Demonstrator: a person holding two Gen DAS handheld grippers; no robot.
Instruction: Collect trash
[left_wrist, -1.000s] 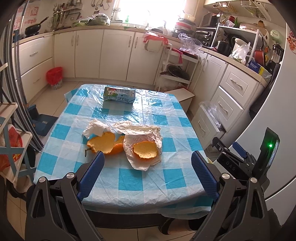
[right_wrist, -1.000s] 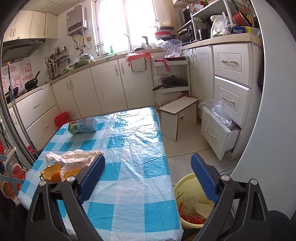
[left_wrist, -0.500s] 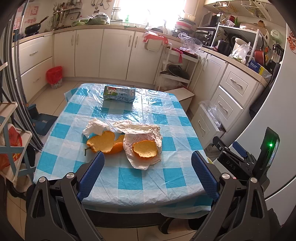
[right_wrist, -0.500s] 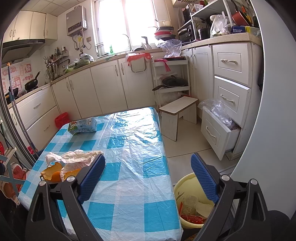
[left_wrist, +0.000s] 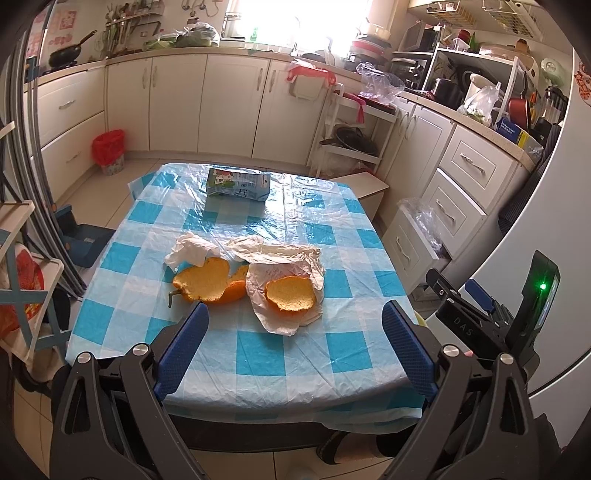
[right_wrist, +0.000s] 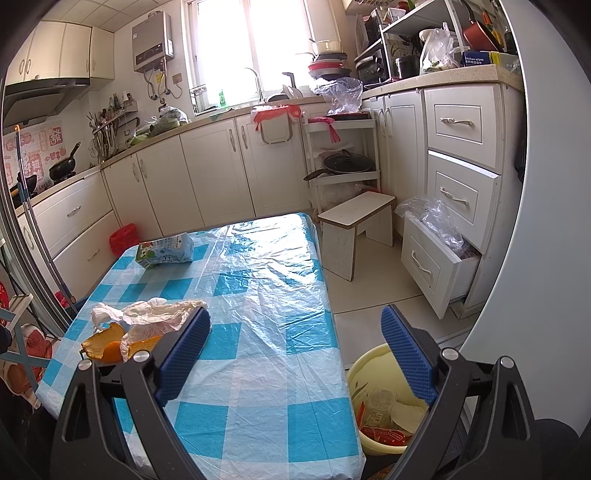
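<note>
Checked table: orange peels, milk carton; both hand-held grippers empty.

Layout around the table

On the table's middle: two peel pieces side by side, the right one on a wrapper, tissue just behind the left one. Carton at the table's far edge. Bucket on the floor beside its right near corner, stool beyond its far right corner.

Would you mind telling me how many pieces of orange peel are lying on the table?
2. One peel lies bare near the table's left side beside a crumpled tissue; the other peel sits on the wrinkled wrapper just right of it. More could be hidden under the wrapper.
</note>
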